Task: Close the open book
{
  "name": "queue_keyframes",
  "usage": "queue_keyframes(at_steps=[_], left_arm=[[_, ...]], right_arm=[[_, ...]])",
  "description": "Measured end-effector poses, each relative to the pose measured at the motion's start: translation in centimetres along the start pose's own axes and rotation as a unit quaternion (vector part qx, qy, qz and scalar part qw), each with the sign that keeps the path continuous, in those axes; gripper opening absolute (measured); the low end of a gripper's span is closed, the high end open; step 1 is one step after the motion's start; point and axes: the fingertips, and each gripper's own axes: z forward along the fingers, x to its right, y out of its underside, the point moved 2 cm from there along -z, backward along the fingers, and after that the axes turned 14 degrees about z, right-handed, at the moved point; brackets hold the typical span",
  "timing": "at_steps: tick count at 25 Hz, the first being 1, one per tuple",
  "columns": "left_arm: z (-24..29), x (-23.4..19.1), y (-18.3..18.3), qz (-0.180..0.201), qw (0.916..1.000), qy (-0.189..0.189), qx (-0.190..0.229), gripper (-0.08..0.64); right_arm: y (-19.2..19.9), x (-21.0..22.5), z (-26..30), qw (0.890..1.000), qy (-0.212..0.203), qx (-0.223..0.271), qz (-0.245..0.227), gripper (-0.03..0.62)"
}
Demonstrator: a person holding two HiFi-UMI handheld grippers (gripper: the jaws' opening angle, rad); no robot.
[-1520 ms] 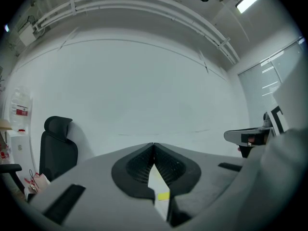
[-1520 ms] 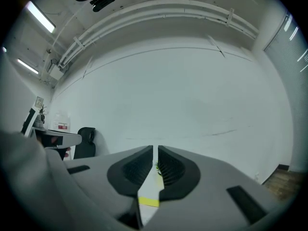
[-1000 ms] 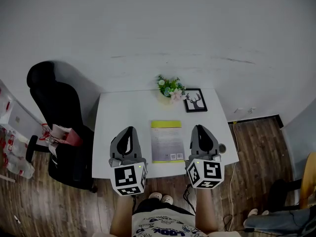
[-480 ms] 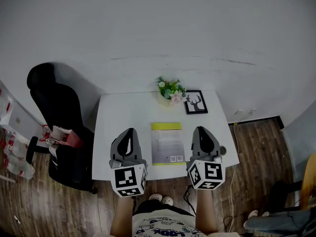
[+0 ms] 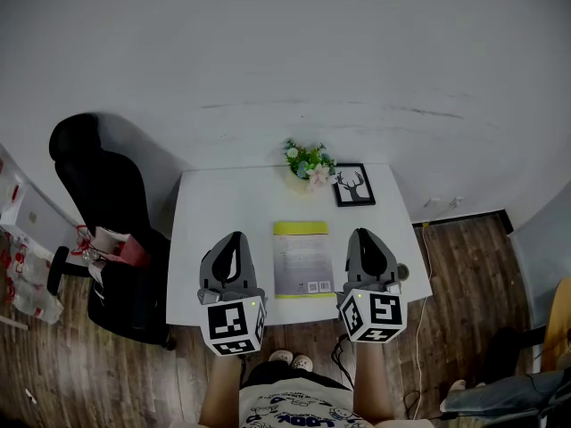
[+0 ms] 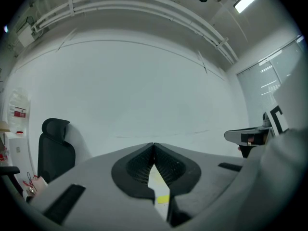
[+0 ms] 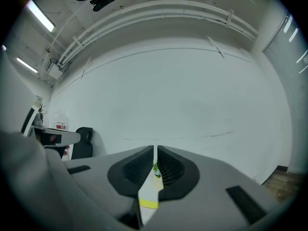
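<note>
Claws pressed together and empty flank the thin white book with yellow-green band (image 5: 302, 257), grey left claw (image 5: 234, 239) at seven o'clock, grey right claw (image 5: 362, 235) at five, probably parked because it already lies closed on the white rectangular table (image 5: 223, 194).

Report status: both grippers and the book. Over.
Left gripper shut, empty; right gripper shut, empty. Book flat on table between them, looks closed. Nothing in the way; flowers and frame beyond it.
</note>
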Motion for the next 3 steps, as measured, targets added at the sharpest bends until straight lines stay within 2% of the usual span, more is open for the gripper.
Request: queue_keyframes(at_steps=[3], left_arm=[[0.00,-0.04,-0.02,-0.001,1.0000,-0.001,0.000,0.023]], right_arm=[[-0.01,-0.07,0.00,1.000,0.000,-0.001,0.000,0.041]])
